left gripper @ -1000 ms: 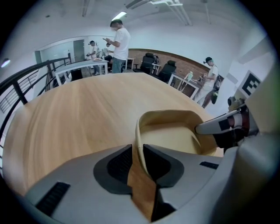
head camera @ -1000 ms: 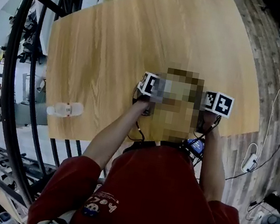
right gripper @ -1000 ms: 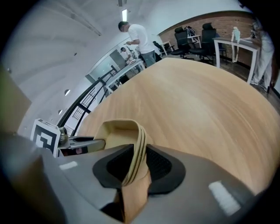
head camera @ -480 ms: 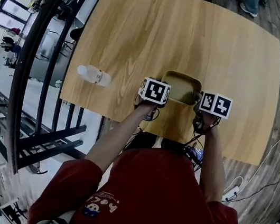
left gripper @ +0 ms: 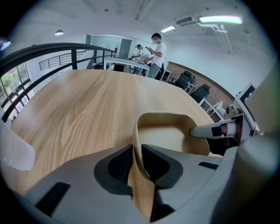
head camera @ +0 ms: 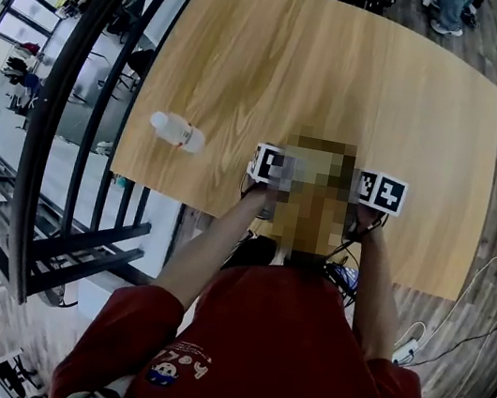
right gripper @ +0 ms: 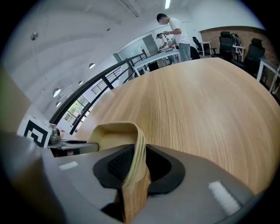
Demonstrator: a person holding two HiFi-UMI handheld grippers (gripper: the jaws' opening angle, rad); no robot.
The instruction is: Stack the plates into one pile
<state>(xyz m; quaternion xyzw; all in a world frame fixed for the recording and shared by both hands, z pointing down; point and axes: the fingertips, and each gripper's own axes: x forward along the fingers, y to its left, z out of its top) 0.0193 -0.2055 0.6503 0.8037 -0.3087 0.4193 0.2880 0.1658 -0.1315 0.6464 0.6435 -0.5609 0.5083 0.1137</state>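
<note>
The plates (left gripper: 164, 131), a small nested pile of tan dishes w/ rounded corners, sat btwn the two grippers close to the near edge of the table (left gripper: 74, 109). The next move turned on that: the pile's long axis ran hand to hand, across the person, so each gripper met a short end head-on. The left gripper (left gripper: 138, 162) had its jaws narrow and clamped on the pile's left rim, pads pressing either side of the wall. They had just been closing, w/ that rim btwn them. The right gripper (right gripper: 134, 165) bit the opposite rim, several stacked edges showing btwn its pads, and its jaws had also just closed a little. In the left gripper view the tip of the right one showed at the dish's far end, so the pile lay straight ahead of both, neither hand nearer. Whether the pile rested on the wood or hung just clear couldn't be told. Any carry or set-down would prob. need both hands level & moving together, else the nested dishes might slip. No other plate showed on the table; a bottle (head camera: 177, 131) lay well apart at the left edge. Vs half a sec earlier, the grippers flanked the pile in much the same spot. Vs a full sec earlier, the head view had swung, so table & bottle sat differently in frame.
</note>
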